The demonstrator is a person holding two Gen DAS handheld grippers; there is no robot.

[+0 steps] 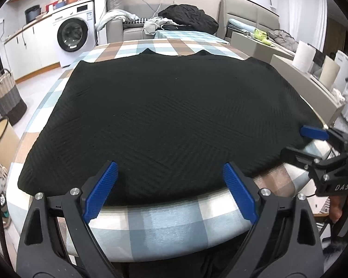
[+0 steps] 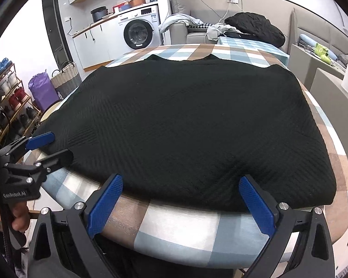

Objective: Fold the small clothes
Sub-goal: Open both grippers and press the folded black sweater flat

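Note:
A black ribbed knit garment (image 1: 164, 120) lies flat on the checked tablecloth (image 1: 164, 227), collar at the far side; it also shows in the right wrist view (image 2: 192, 125). My left gripper (image 1: 170, 169) is open, its blue pads just over the garment's near hem. My right gripper (image 2: 181, 183) is open, its pads at the near hem further right. In the left wrist view the right gripper (image 1: 299, 142) shows at the garment's near right edge, jaws apart. In the right wrist view the left gripper (image 2: 55, 144) shows at the near left edge, jaws apart.
The round table (image 2: 197, 238) has its near edge right under both grippers. Beyond it are a sofa with piled clothes (image 1: 188, 18), a washing machine (image 1: 74, 32), a woven basket (image 1: 4, 97), a shoe rack (image 2: 9, 97) and paper rolls (image 1: 304, 55) at the right.

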